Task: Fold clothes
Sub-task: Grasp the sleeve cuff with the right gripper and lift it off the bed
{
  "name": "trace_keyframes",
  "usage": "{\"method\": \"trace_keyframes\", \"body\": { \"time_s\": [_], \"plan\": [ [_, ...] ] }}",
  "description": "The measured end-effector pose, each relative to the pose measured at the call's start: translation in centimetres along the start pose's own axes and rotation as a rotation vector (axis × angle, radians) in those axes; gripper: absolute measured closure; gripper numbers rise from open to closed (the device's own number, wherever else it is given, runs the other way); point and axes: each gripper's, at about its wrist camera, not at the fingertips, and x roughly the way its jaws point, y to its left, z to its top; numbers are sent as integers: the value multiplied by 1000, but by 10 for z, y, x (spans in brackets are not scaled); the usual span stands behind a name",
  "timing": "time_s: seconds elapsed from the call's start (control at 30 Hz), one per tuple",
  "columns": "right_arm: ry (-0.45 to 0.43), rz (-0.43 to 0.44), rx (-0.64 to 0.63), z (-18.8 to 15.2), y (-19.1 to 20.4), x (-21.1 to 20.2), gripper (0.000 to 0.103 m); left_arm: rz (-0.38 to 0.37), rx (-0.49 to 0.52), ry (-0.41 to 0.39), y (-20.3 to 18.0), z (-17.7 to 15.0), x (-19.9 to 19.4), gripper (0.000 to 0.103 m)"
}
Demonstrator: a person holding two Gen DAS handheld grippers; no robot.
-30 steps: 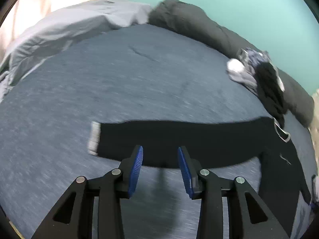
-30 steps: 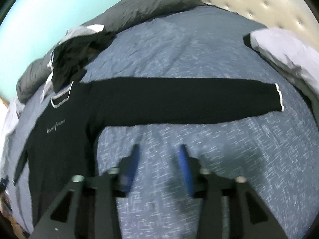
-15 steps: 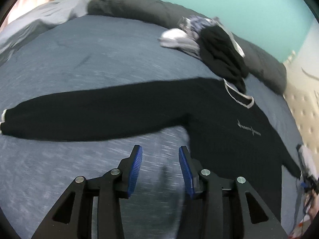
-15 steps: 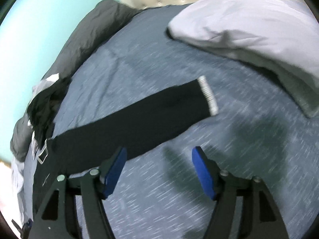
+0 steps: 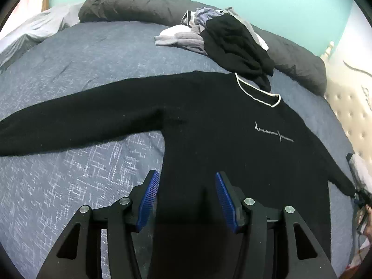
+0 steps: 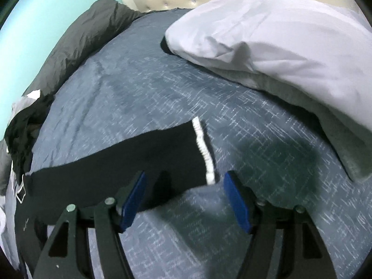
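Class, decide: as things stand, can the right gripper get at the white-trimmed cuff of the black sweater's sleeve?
Probably yes. The right gripper hangs with jaws open over the white-trimmed cuff, which lies flat on the blue bedspread with nothing covering it.

Sweater (image 5: 232, 139) hem hidden below the left gripper (image 5: 184, 194), left sleeve end cut off at the frame edge. Chest lettering (image 5: 274, 134) too small to read. Clothes pile (image 5: 227, 37) too tangled to sort apart. Right wrist view slightly smeared around the white cuff (image 6: 204, 151).

bed (image 5: 97, 53) | on it: black sweater (image 5: 220, 125), clothes pile (image 5: 223, 37), pillow (image 6: 267, 32)
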Motion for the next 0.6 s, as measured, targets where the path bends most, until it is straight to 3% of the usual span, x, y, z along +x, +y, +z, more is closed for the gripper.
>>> {"method": "trace_keyframes", "body": {
  "time_s": [0.13,0.3,0.43,0.6],
  "plan": [
    [-11,-15,-25,3,4,6,35,30,15,-12,2,-10,-1,48],
    [-24,-28,-72,3,14,7,66,37,4,-2,12,-18,5,48],
    [-31,-22,-101,0,26,3,83,41,-4,-28,16,-19,0,48],
    [-75,1,-146,4,46,-10,90,53,10,-50,18,-21,-5,48]
  ]
}}
